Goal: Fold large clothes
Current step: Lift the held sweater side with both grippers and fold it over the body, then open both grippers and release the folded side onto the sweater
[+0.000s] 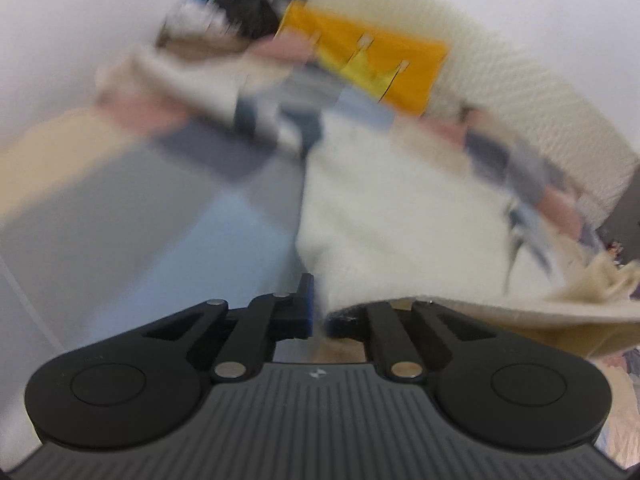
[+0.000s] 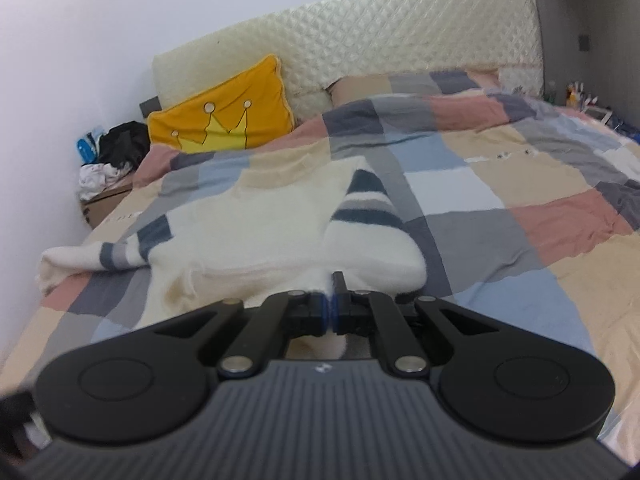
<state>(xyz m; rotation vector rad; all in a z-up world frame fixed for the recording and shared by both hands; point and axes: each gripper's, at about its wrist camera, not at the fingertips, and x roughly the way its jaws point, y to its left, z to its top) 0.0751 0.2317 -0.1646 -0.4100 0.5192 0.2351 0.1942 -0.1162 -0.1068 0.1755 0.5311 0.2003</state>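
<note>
On the bed [image 2: 500,216], a patchwork quilt in blue, grey, tan and pink squares ran to a quilted cream headboard [image 2: 360,28] with a yellow crown pillow [image 2: 224,116] by the white wall. Fuzzy cream sweater [image 2: 248,232] with navy-grey striped sleeves lay partly folded on it. Right gripper [image 2: 330,304] jaws were clamped on its near edge; left gripper [image 1: 316,312] jaws were slightly parted with the sweater's fabric draped over one finger, view blurred, grip unclear.
</note>
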